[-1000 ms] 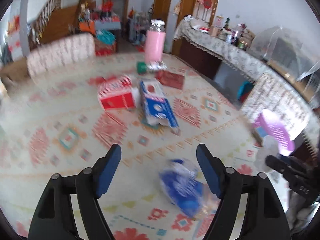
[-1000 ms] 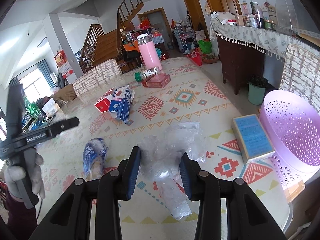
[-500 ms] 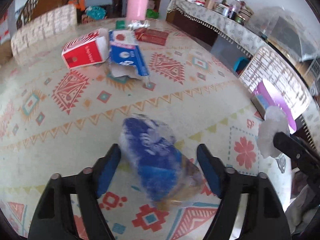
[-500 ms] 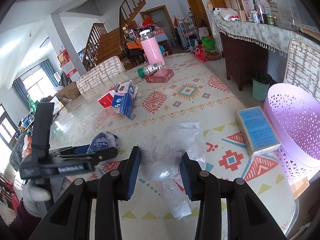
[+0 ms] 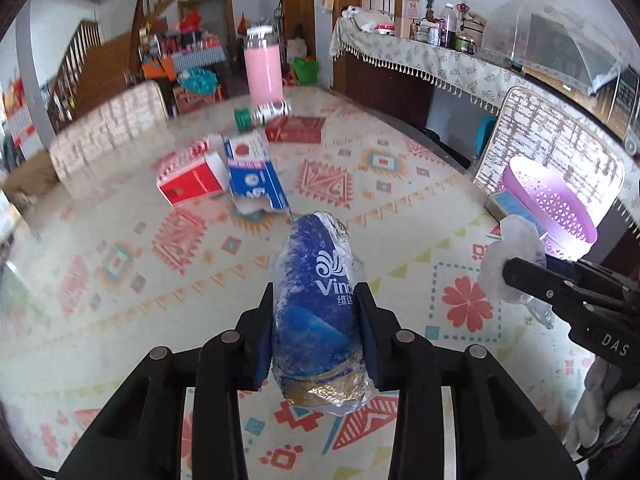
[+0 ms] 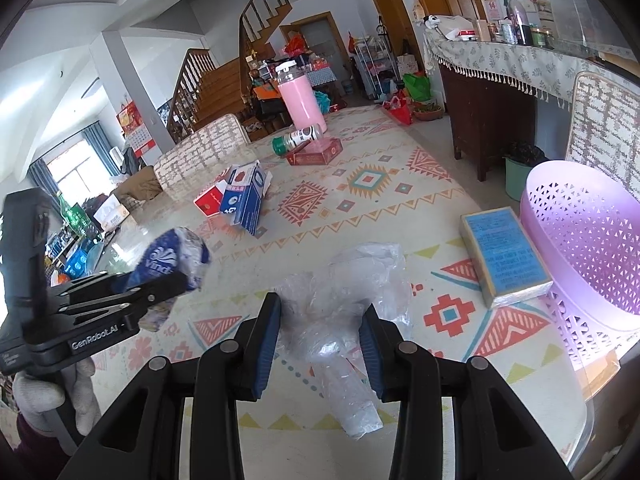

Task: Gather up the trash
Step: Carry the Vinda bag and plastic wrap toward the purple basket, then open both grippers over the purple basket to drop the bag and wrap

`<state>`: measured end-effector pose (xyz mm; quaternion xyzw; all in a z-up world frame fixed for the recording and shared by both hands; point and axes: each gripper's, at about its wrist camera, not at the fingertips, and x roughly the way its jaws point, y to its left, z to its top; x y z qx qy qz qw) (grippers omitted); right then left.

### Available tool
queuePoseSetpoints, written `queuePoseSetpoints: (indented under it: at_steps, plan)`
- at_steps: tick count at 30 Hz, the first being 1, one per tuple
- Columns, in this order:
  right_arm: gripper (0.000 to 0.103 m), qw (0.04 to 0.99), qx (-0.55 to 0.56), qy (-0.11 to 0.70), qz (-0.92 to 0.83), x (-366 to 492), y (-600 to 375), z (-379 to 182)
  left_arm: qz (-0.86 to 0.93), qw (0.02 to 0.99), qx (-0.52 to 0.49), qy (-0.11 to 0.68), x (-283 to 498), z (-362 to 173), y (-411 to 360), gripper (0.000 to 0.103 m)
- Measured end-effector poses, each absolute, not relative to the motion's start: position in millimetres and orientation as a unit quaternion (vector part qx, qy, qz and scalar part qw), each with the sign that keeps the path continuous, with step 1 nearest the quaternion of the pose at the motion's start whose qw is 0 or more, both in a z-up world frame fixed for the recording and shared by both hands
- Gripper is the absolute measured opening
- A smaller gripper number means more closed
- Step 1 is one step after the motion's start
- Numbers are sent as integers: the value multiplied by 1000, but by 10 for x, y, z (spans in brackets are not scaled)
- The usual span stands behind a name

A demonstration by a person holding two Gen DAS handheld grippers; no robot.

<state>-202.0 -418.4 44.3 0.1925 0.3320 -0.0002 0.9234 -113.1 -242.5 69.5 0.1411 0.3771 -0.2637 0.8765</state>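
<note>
My left gripper (image 5: 317, 312) is shut on a blue Vinda tissue wrapper (image 5: 316, 312) and holds it above the table; it also shows in the right wrist view (image 6: 172, 264). My right gripper (image 6: 320, 320) is shut on a crumpled clear plastic bag (image 6: 340, 312), held off the table; the bag also shows in the left wrist view (image 5: 508, 256). A purple perforated basket (image 6: 588, 248) stands at the table's right edge, also in the left wrist view (image 5: 548, 208).
On the patterned tablecloth (image 5: 120, 280) lie a red carton (image 5: 192, 180), a torn blue-and-white carton (image 5: 256, 180), a flat red box (image 5: 296, 130), a lying green-capped bottle (image 5: 260, 114), a pink bottle (image 5: 264, 72) and a blue box (image 6: 504, 252) beside the basket. Chairs surround the table.
My left gripper closed on the blue wrapper and lifted it off the table. My right gripper kept its hold on the plastic bag and barely moved.
</note>
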Motion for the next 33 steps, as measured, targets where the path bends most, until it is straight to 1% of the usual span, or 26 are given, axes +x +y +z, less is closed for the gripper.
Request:
queuePoseSetpoints:
  at_steps: [18,29,33]
  plan:
    - [41,932,203,299,-36,-2319,-4595,618,-256,882,190,347,-1302,786,-2786,35]
    - [41,935,202,283,-63,-2425,-4890,702,-266,877,206,344,-1309,776,-3049,35]
    - [41,936,204,278,-74,-2466,-5039,718,-287,869,196,351,-1300,787,-3191,35]
